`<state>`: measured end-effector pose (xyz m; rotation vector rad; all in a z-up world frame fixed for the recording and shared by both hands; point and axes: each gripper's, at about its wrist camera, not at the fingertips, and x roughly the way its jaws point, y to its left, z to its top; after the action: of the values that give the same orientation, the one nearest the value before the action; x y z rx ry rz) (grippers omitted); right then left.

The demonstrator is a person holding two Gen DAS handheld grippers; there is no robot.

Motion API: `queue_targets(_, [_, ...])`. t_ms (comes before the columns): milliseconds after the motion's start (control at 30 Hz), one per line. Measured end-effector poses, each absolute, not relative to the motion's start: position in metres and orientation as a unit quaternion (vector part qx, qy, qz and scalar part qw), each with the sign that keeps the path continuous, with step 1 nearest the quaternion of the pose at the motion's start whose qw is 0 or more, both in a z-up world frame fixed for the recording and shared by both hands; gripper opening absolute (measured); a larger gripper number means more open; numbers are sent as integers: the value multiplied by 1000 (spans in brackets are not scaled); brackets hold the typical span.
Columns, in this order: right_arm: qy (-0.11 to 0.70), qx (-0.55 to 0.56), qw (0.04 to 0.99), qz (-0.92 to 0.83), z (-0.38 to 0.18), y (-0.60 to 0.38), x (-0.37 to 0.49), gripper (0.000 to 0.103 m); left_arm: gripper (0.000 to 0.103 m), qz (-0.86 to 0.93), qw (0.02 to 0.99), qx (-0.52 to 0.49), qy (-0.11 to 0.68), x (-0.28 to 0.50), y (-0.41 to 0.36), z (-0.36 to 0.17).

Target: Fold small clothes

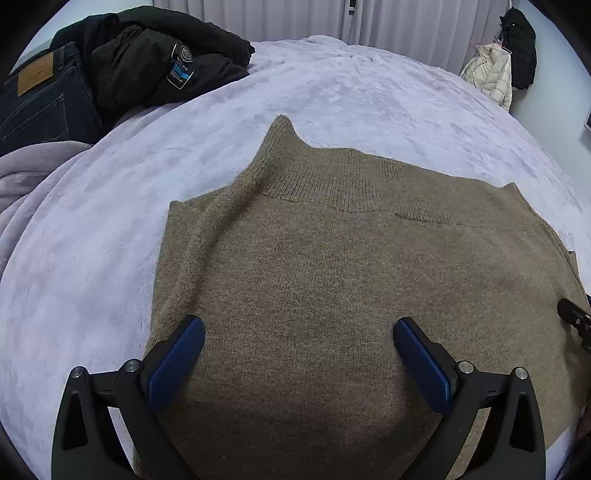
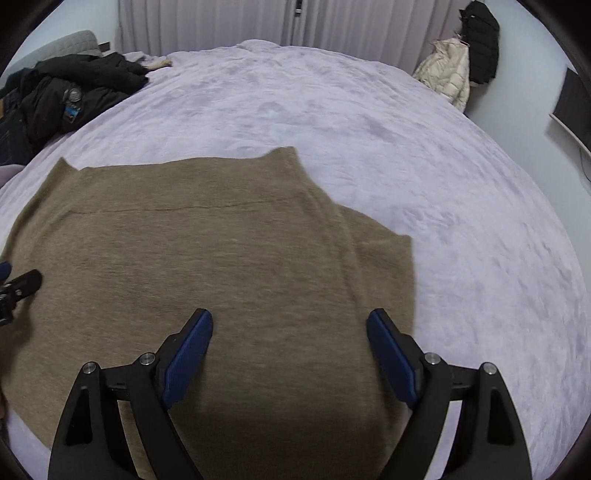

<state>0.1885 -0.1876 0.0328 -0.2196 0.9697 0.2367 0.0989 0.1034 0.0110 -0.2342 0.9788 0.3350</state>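
Observation:
A brown knitted sweater [image 1: 351, 266] lies flat on the lilac fleece bed cover [image 1: 92, 240], its ribbed hem band at the far side. It also shows in the right wrist view [image 2: 207, 266]. My left gripper [image 1: 299, 332] is open and empty, hovering just above the sweater's near left part. My right gripper [image 2: 290, 325] is open and empty above the sweater's near right part. The tip of the right gripper shows at the right edge of the left wrist view [image 1: 576, 321]. The left gripper's tip shows at the left edge of the right wrist view [image 2: 18, 288].
A pile of black jackets [image 1: 155, 62] and dark jeans [image 1: 40, 99] lies at the bed's far left. A pale blanket [image 1: 33, 173] is bunched at the left. A cream puffer jacket [image 2: 447, 81] and a black coat [image 2: 480, 40] hang at the far right. Curtains [image 2: 207, 22] run behind the bed.

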Motion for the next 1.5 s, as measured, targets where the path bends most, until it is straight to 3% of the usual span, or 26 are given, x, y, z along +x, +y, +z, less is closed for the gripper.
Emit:
queue_targets(233, [459, -102, 877, 93, 40, -194, 180, 88, 103, 173, 857, -101, 474, 83, 101, 18])
queue_targets(367, [416, -111, 899, 83, 63, -197, 145, 88, 103, 177, 869, -97, 452, 49, 104, 36])
queue_targets(633, [384, -112, 911, 104, 67, -193, 86, 89, 103, 158, 834, -275, 452, -3, 181, -5])
queue_targets(1033, [388, -130, 902, 134, 21, -155, 70, 94, 102, 106, 830, -290, 464, 42, 153, -12])
queue_targets(1067, [390, -122, 902, 138, 20, -158, 71, 94, 99, 106, 831, -287, 465, 42, 151, -11])
queue_targets(1100, [392, -116, 902, 141, 18, -160, 72, 95, 75, 111, 835, -276, 463, 42, 148, -8])
queue_targets(1133, [392, -112, 902, 143, 17, -161, 72, 95, 65, 110, 839, -270, 460, 42, 145, -4])
queue_targets(1167, [391, -111, 902, 143, 17, -161, 72, 95, 44, 99, 840, -277, 456, 40, 144, 0])
queue_targets(1200, [391, -112, 902, 143, 18, -161, 72, 95, 32, 93, 839, -286, 454, 40, 143, 3])
queue_targets(1400, [396, -65, 901, 164, 51, -159, 79, 96, 29, 103, 837, -296, 448, 45, 143, 3])
queue_targets(1500, [397, -92, 898, 166, 66, -129, 101, 96, 29, 109, 838, -288, 450, 45, 141, 4])
